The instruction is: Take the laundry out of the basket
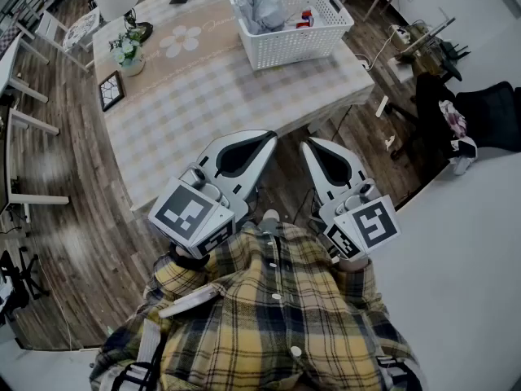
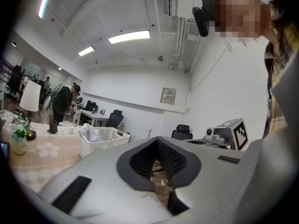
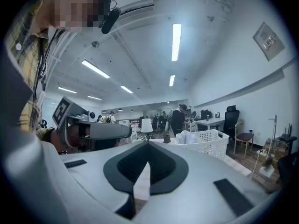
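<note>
Laundry fills the basket on the table (far end); left claw and right claw closed, empty.

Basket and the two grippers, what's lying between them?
Just bare checked tablecloth, in the head view, between the laundry basket and the left gripper and right gripper.

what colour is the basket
White, with a slotted wall; the basket shows best in the head view.

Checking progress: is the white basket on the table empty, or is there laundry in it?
Not empty. The basket stands upright on the table, with pale crumpled laundry heaped inside it.
</note>
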The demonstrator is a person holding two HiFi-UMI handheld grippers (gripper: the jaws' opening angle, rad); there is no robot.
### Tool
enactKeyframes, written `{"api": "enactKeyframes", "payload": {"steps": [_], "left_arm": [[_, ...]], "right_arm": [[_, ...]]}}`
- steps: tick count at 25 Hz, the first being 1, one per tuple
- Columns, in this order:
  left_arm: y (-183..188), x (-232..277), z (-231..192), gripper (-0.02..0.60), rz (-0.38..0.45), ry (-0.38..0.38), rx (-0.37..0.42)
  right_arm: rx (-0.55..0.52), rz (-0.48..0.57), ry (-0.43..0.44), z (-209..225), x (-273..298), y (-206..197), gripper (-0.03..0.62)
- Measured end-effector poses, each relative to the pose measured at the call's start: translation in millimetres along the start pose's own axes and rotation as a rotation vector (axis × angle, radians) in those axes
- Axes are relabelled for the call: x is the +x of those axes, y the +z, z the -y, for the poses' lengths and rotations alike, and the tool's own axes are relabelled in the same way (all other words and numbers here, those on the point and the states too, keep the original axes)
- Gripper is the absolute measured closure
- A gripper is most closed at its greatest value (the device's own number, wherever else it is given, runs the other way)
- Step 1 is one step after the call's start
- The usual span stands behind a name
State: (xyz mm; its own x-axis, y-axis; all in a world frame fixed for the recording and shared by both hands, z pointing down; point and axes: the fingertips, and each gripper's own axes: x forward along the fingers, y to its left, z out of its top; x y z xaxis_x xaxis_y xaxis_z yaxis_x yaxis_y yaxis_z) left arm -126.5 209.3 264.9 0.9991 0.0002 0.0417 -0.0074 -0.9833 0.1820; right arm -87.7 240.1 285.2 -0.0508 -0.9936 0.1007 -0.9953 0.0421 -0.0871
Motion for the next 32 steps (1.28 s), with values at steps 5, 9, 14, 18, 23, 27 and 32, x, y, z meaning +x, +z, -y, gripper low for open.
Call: {"api": "enactKeyframes", "payload": {"steps": [5,9,14,18,23,27,32], "left_arm": [[-4.2,2.2,2.2,0.543,-0.015,0.008,0.008],[-6.2,1.4,8.4,0.543,-0.022,0.01,0.011],[-7.9,4.9,17.0,0.543,-0.017,0.024,0.014],[-11.1,8.6,29.4,0.543,-0.02,0.037,0.024],[-20.2,11.9,38.2,0.543,-0.027,0.052,0.023],[-25.5,20.4,37.0,0.543,-0.042,0.054,0.015],[-27.1,37.7,18.5,0.543,-0.045,0.051,0.007]], "right_arm": [[0.008,0.009,-0.007,2.0,-5.0,0.8,0.586],[0.022,0.019,-0.03,4.2,-15.0,0.5,0.586],[0.026,0.025,-0.039,9.0,-30.7,-1.8,0.586],[0.025,0.032,-0.038,13.2,-48.0,-3.3,0.585],[0.036,0.032,-0.049,22.0,-63.3,-12.2,0.585],[0.058,0.023,-0.05,31.0,-64.0,-18.3,0.585],[0.067,0.006,-0.044,48.0,-43.8,-23.3,0.585]]}}
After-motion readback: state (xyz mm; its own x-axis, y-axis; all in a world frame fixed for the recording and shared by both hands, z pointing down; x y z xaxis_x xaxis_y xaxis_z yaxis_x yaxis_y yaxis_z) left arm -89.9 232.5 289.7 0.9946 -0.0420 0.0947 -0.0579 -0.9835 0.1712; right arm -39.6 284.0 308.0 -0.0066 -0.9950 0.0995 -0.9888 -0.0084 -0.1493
